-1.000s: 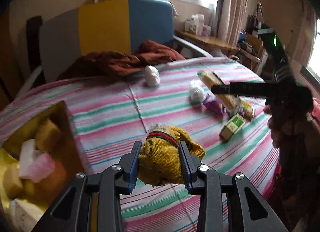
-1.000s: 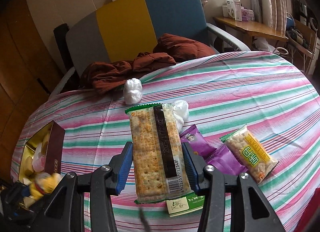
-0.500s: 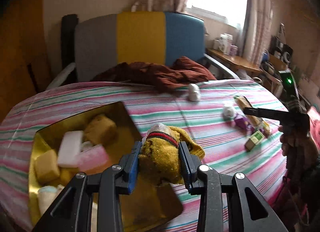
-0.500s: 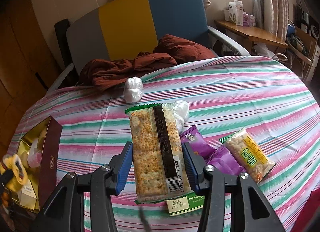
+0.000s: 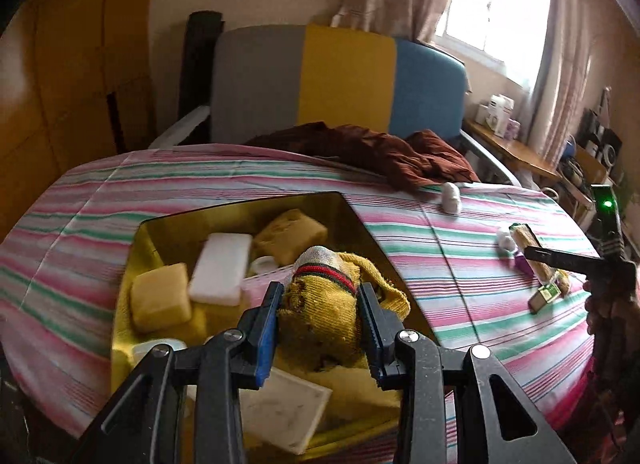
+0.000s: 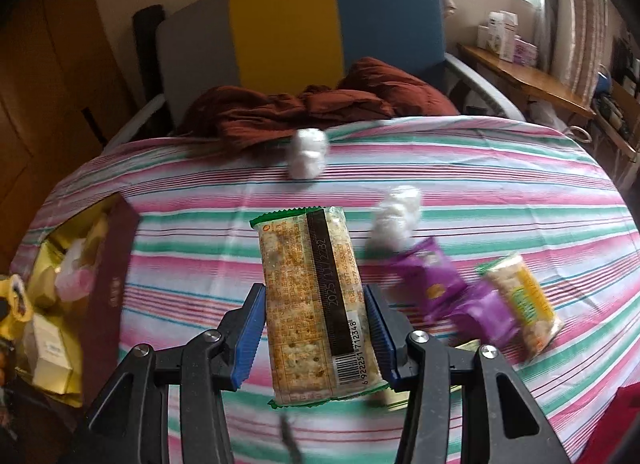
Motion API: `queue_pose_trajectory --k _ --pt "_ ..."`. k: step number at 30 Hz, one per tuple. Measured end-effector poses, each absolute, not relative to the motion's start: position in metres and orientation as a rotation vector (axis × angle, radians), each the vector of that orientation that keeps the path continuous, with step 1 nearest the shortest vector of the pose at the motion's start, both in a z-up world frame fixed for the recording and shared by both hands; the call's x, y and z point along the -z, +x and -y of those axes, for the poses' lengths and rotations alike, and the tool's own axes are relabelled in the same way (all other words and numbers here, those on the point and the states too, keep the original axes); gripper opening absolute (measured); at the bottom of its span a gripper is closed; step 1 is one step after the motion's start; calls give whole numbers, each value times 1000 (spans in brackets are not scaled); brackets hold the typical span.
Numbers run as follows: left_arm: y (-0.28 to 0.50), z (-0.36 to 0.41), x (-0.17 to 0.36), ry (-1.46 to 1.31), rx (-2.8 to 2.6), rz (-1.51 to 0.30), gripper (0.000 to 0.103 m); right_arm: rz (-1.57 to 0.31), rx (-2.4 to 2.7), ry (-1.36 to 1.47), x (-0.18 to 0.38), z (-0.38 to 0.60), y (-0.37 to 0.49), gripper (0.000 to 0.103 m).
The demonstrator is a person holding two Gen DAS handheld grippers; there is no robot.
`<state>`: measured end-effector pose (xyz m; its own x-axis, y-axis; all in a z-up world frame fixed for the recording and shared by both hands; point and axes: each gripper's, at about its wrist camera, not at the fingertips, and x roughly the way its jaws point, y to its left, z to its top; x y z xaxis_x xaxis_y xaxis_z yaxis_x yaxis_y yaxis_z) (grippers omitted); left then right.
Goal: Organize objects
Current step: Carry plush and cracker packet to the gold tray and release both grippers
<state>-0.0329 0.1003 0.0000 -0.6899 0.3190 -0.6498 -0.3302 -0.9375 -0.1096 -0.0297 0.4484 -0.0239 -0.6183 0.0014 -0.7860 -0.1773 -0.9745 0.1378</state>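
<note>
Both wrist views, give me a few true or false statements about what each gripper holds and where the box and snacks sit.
1. The left gripper grips a yellow sock. True.
2. The sock hangs above the open box. True.
3. The right gripper is empty. False: it clamps a cracker pack.
4. The purple packets lie inside the box. False: they lie on the striped cloth.

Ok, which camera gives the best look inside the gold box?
The left wrist view: it looks down into the open gold box, showing the blocks inside beneath the held yellow sock. The right wrist view catches the box only side-on at the left edge.
</note>
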Motion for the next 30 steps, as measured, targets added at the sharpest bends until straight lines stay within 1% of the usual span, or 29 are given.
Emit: queue_pose_trajectory --k 8,15,19,25,27,28,29,30 --pt "-34 -35 5 -1059 -2698 96 38 -335 -2940 -1374 3 -355 -42 49" --pt "-38 14 9 -1094 -2779 195 38 -333 -3061 -1531 3 -267 -63 49" --pt "-46 25 13 -1121 -2779 222 38 -353 -3079 -1594 3 -232 -80 49" --pt "-64 20 11 -1105 -2772 193 39 -364 -3071 -1621 -4 -196 -114 49" --pt "-75 16 10 -1099 -2775 174 39 -417 -3084 -1604 -8 -187 -129 51" --pt "-79 15 10 -1094 -2775 170 42 -458 -3098 -1594 -10 -182 -137 52" --pt "-86 13 10 -1083 -2778 161 46 -483 -3103 -1595 -11 -181 -141 60" --pt "-91 11 10 -1087 -2778 154 58 -500 -3099 -1592 -11 -179 -145 64"
